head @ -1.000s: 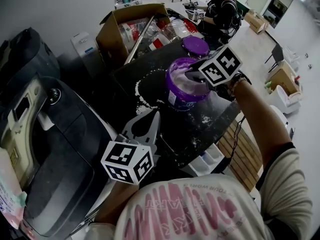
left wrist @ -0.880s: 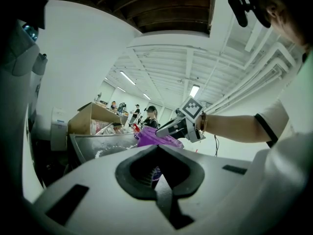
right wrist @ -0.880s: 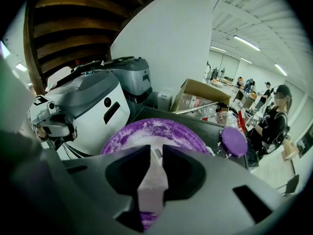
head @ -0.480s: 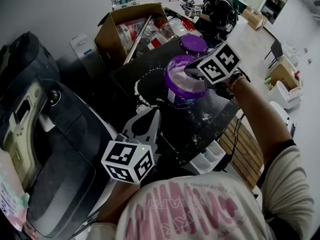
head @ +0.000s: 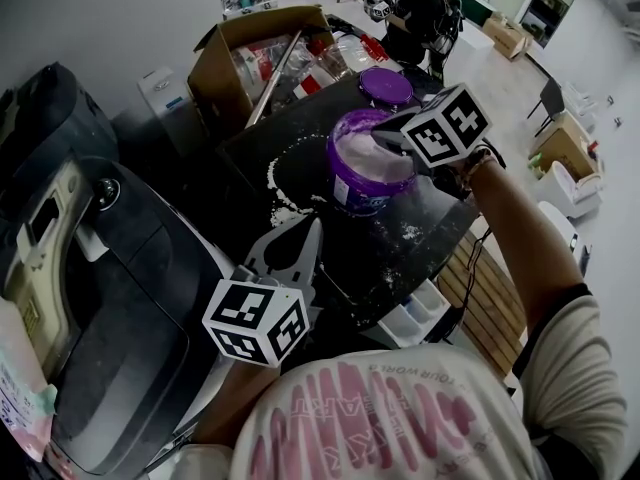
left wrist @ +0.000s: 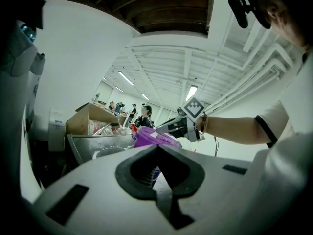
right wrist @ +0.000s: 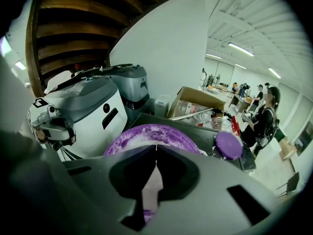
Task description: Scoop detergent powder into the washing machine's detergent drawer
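Observation:
A purple tub (head: 365, 173) of white detergent powder stands open on the black table (head: 300, 158), its purple lid (head: 386, 88) lying behind it. My right gripper (head: 385, 146) hangs over the tub's rim. Its jaws are closing, and in the right gripper view (right wrist: 156, 153) they pinch a pale flat strip that looks like a scoop handle (right wrist: 150, 190); the tub (right wrist: 146, 133) lies just beyond. My left gripper (head: 305, 233) rests shut and empty at the table's near edge. A white compartmented drawer (head: 412, 320) sticks out below the table's near right side.
The washing machine (head: 120, 298) fills the left. Spilled powder (head: 285, 193) streaks the table. An open cardboard box (head: 250, 58) full of packets stands at the back, against the table. A person (head: 420, 13) stands beyond the table.
My right gripper has stayed over the tub and shifted slightly to the right. The left gripper has not moved.

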A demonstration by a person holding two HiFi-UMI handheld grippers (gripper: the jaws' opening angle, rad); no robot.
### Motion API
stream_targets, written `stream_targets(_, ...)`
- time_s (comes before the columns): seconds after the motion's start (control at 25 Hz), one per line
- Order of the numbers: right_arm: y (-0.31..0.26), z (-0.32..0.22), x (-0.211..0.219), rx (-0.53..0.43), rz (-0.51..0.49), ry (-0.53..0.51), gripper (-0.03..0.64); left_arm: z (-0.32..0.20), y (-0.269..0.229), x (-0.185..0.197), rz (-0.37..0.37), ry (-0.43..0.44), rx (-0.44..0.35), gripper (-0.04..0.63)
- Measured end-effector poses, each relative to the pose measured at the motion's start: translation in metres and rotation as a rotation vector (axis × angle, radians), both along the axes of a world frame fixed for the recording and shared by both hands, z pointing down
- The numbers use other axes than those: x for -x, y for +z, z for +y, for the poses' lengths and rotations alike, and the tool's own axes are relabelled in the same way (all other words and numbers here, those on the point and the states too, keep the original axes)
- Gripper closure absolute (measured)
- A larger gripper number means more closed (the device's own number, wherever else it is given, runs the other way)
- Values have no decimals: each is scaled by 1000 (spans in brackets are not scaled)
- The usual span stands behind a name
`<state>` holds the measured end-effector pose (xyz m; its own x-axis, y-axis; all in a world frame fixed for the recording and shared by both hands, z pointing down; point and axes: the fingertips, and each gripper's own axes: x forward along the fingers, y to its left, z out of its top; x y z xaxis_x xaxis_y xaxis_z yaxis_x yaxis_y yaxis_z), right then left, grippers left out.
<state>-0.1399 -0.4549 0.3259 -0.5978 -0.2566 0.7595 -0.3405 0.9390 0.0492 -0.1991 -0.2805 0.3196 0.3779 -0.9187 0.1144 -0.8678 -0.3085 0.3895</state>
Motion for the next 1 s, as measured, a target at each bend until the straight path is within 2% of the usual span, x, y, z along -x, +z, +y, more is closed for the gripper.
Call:
stream_targets(0.16,-6,-4,-9,-56,3,14,612,0,-1,-2,-2,4,-2,594)
stream_targets(0.48,7,1,-26,-155,155,-49,612,1,-2,-8,-1,19,-4,594)
stream_targets(1.0,19,15,-35,-149,212,-86,612,3,-4,-12,-7,34,-7,594)
